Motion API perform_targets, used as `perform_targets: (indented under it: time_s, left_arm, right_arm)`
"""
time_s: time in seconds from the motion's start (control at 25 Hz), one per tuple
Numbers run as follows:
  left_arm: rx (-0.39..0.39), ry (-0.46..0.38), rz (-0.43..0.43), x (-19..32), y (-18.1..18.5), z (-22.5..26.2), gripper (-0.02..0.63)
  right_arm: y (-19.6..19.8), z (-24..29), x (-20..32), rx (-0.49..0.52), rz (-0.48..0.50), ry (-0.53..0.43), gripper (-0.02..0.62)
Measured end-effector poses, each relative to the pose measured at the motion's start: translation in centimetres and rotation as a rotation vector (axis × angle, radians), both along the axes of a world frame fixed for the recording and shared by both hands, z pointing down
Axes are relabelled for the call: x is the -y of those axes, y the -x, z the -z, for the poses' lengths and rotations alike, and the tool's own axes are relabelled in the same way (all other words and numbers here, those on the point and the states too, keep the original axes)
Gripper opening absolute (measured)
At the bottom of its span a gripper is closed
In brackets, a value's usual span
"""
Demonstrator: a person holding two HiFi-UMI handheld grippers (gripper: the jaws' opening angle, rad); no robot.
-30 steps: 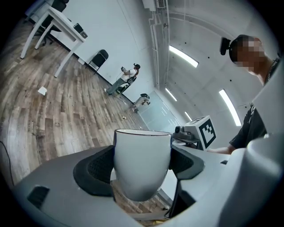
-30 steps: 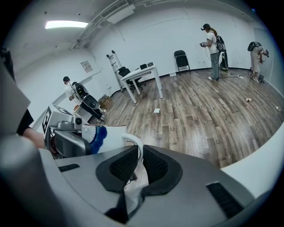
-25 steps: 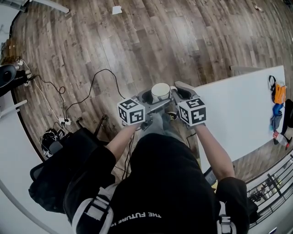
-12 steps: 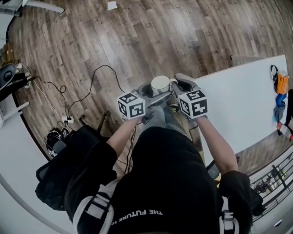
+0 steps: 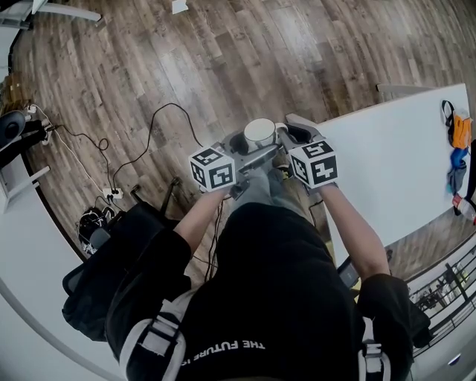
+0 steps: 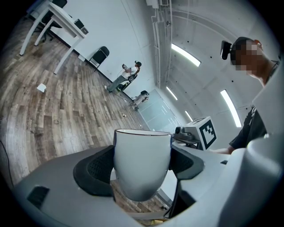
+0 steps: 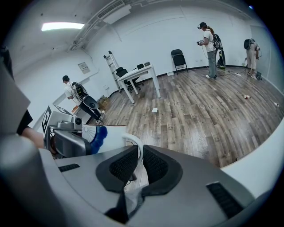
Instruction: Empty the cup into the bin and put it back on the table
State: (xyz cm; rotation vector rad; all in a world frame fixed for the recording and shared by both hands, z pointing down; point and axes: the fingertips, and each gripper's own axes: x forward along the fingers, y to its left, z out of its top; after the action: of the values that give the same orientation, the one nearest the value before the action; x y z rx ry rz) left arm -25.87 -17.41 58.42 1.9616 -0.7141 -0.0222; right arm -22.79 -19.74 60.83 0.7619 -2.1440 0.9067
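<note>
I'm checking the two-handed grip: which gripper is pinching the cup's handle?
The right gripper: its jaws pinch the thin white handle, whereas the left gripper clamps the round body of the cup.

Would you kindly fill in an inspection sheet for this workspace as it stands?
Surface: white table, mostly bare.
Job's things: white cup, upright, held above the wood floor beside the table; bin: nothing seen.
Clutter: orange and blue things at the table's far edge; paper scrap on floor.
Grippers: left claw shut on the cup's body; right claw shut on its handle.
Cables: black cables looped on the floor.
Surroundings: other people standing; desk, chair.
</note>
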Motion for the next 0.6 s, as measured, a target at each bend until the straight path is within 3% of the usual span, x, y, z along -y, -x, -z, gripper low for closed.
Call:
perform_targets:
  time_s: [0.4, 0.48, 0.6]
  left_arm:
    - [0.027, -0.043, -0.031, 0.4, 0.2, 0.8, 0.379]
    - [0.059, -0.113, -0.044, 0.8, 0.2, 2.0, 0.379]
    - [0.145, -0.313, -0.075, 1.2, 0.2, 5.6, 0.379]
  right_arm:
    - [0.3, 0.8, 0.4, 0.034, -0.007, -0.038, 0.046]
    - [0.4, 2.1, 1.0, 0.054, -0.008, -0.097, 0.046]
    - [0.6, 6.0, 1.8, 0.089, 0.005, -0.291, 0.047]
